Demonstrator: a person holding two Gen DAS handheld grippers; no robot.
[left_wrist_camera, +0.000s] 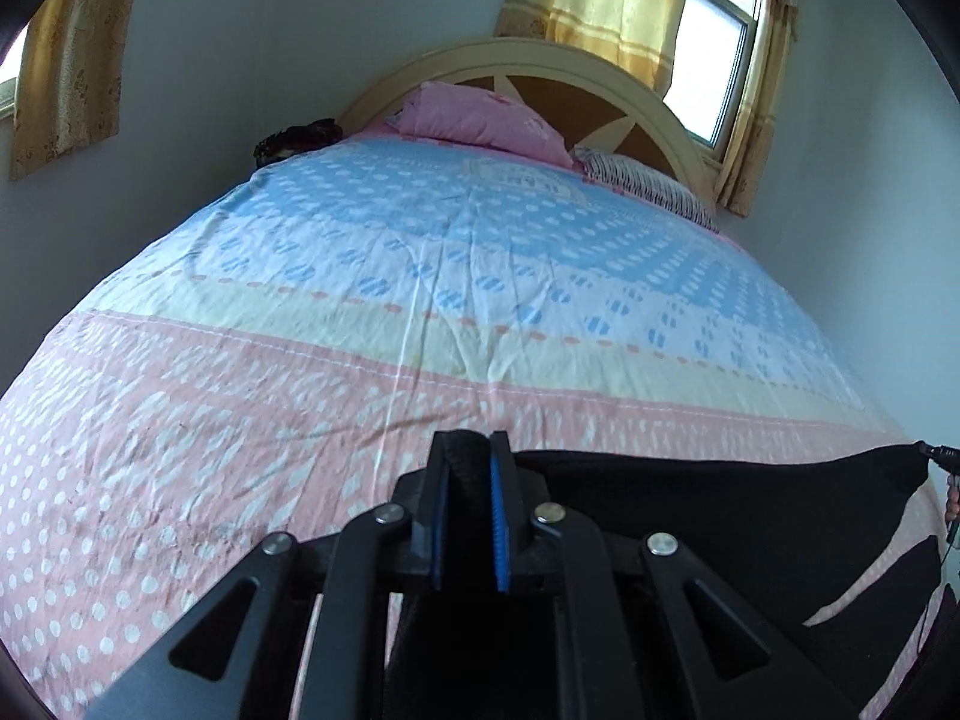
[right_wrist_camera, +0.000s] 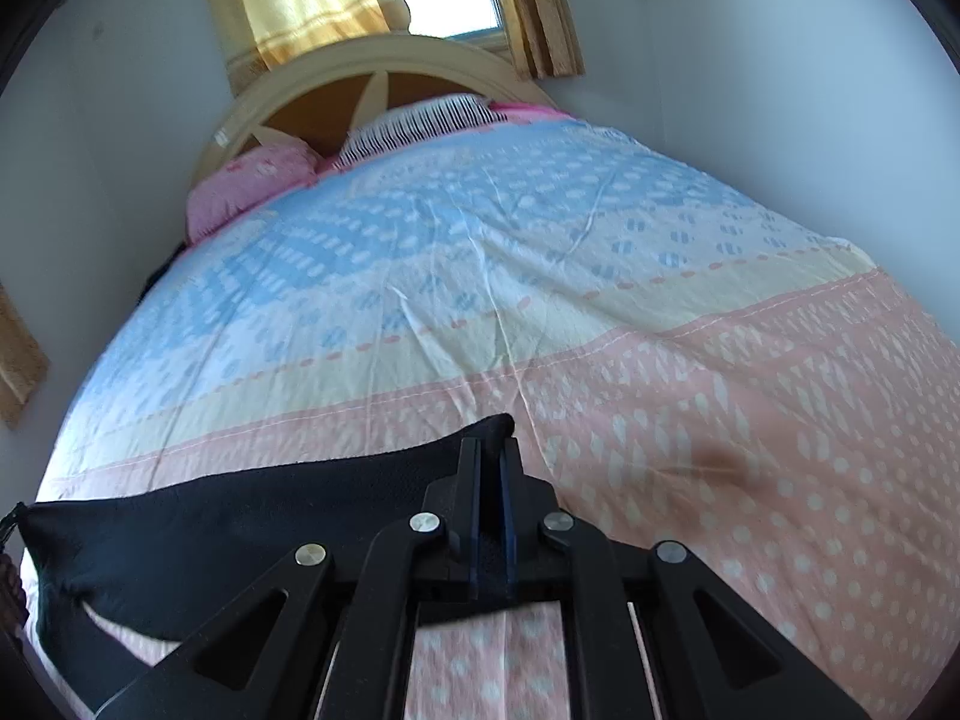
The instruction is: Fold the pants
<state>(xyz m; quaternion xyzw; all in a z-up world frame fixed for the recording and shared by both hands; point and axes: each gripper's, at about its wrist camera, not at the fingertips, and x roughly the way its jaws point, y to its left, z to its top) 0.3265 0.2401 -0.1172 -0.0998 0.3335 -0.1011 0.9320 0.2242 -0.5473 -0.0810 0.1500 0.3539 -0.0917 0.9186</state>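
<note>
Black, soft cloth: the pants (left_wrist_camera: 720,516) hang limp between our two grippers, low over the bed (left_wrist_camera: 420,276). We judge them light and floppy, best held at the edge corners. Left gripper (left_wrist_camera: 470,462) and right gripper (right_wrist_camera: 492,468) each pinch a corner, fingers nearly closed. Only the right view shows a dark stain (right_wrist_camera: 720,462) on the sheet.

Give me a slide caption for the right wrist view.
Right gripper shut on black pants, stretched above the pink dotted bedsheet.
</note>
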